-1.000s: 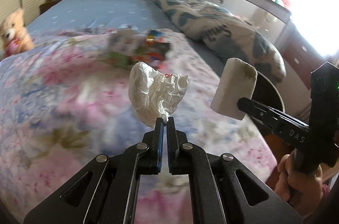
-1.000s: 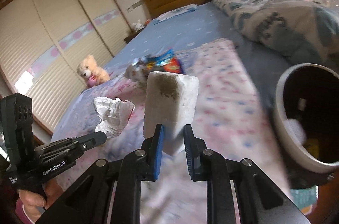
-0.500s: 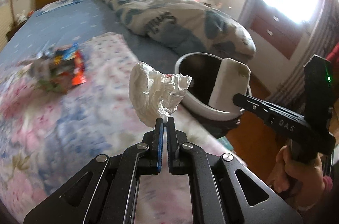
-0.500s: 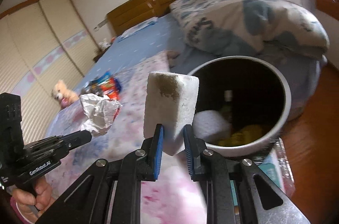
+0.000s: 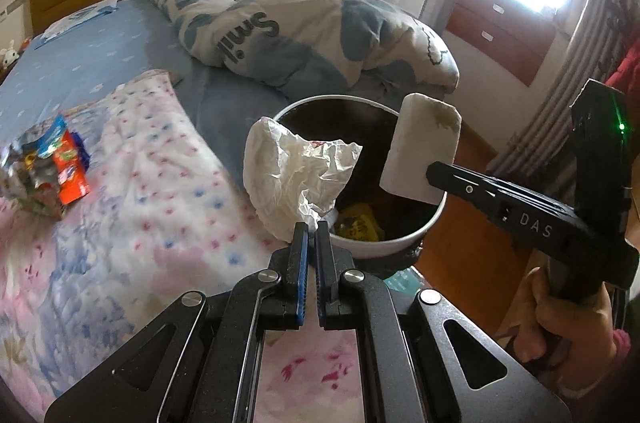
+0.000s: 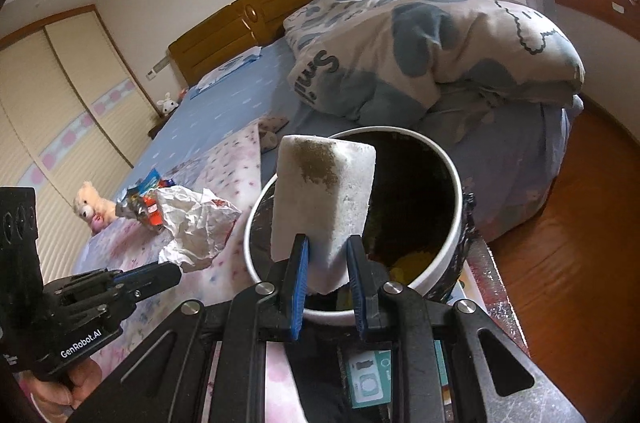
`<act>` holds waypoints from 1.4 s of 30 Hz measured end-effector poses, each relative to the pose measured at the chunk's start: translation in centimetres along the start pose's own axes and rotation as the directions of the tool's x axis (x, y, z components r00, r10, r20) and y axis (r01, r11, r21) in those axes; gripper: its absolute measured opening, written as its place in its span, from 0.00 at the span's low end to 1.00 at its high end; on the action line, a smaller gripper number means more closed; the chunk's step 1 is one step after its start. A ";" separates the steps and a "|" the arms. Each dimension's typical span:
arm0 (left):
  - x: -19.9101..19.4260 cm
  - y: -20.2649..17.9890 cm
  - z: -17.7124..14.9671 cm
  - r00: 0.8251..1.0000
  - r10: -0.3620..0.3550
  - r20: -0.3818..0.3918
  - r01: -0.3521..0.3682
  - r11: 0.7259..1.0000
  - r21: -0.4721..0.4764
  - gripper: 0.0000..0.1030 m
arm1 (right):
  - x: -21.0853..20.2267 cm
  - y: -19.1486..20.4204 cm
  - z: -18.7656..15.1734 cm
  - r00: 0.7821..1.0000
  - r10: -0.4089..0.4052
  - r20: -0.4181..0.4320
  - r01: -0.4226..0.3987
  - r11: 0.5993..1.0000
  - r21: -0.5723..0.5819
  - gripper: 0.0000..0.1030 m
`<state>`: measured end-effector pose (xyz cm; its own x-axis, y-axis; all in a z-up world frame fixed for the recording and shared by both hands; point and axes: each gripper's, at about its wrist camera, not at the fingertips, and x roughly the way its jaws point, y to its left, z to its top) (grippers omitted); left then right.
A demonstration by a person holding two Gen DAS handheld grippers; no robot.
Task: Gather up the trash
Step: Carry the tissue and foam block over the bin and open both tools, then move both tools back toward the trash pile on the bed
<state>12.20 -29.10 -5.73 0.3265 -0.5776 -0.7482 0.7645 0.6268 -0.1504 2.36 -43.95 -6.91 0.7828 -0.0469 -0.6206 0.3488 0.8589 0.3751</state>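
On the far left of the bed (image 5: 120,183), a heap of bright snack wrappers (image 5: 44,163) lies on the flowered cover, well apart from both hands and not yet collected. Nearer the middle, the left gripper (image 5: 311,231) has its jaws closed tight on the bottom tip of a crumpled white paper (image 5: 296,171), which stands up above them like a loose flag. In the left wrist view the paper hangs at the near left rim of the trash bin (image 5: 434,219), partly over the bed edge and partly over the opening. The bin stands beside the bed, white-rimmed and dark inside, with something yellow at the bottom.

To the right, the right gripper (image 6: 326,255) holds a white sponge block (image 6: 324,199) with a brownish stain on its top; the jaws clamp its lower end, and the block rises in front of the bin's mouth. A hand (image 5: 568,327) grips the handle at the far right.

Both pieces look ready to drop, I'd say, but the paper worries me. It is light and pinched only by a corner, so if let go this close to the rim it may catch the edge or flutter back onto the bed. The sponge, held at its base and seemingly over the near side of the opening, could tip outward and bounce off the rim to the floor. The two tools are also close enough to bump.
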 end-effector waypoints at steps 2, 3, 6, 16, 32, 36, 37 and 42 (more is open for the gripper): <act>0.4 -0.3 0.3 1.000 0.000 -0.004 0.000 1.000 0.007 0.03 | 0.1 -0.4 0.2 1.000 -0.004 -0.002 0.004 1.000 0.007 0.19; 0.7 -0.5 0.5 1.000 -0.002 -0.006 0.002 1.000 0.008 0.03 | 0.2 -0.6 0.3 1.000 -0.006 -0.002 0.006 1.000 0.010 0.19; 1.4 -0.8 1.0 1.000 -0.008 -0.014 0.008 1.000 0.013 0.03 | 0.5 -1.2 0.7 1.000 -0.012 -0.004 0.012 1.000 0.017 0.19; 3.4 -1.3 2.1 0.999 -0.031 -0.038 0.031 0.999 0.012 0.03 | 1.7 -2.2 1.5 0.999 -0.028 -0.025 0.029 0.999 0.026 0.19; 4.1 -0.8 2.2 0.999 -0.035 -0.033 0.034 0.999 -0.014 0.48 | 3.2 -3.4 2.1 0.997 -0.059 -0.041 0.061 0.997 0.056 0.48; 2.9 1.0 1.2 1.000 -0.006 -0.022 0.005 0.998 -0.060 0.55 | 2.7 -3.1 2.1 0.999 -0.045 -0.019 0.046 0.997 0.066 0.57; 2.6 1.5 0.9 1.000 0.013 -0.017 -0.015 0.997 -0.071 0.62 | 2.6 -3.0 2.1 0.999 -0.040 -0.015 0.041 0.997 0.069 0.61; 0.5 4.9 -0.9 0.997 0.077 0.005 -0.075 0.987 -0.145 0.65 | 2.2 -0.8 1.9 1.000 0.009 0.016 -0.009 0.998 0.056 0.81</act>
<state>15.59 -25.89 -7.45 0.3871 -0.5308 -0.7540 0.6494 0.7374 -0.1857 4.80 -45.66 -7.26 0.7938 -0.0476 -0.6063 0.3695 0.8296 0.4186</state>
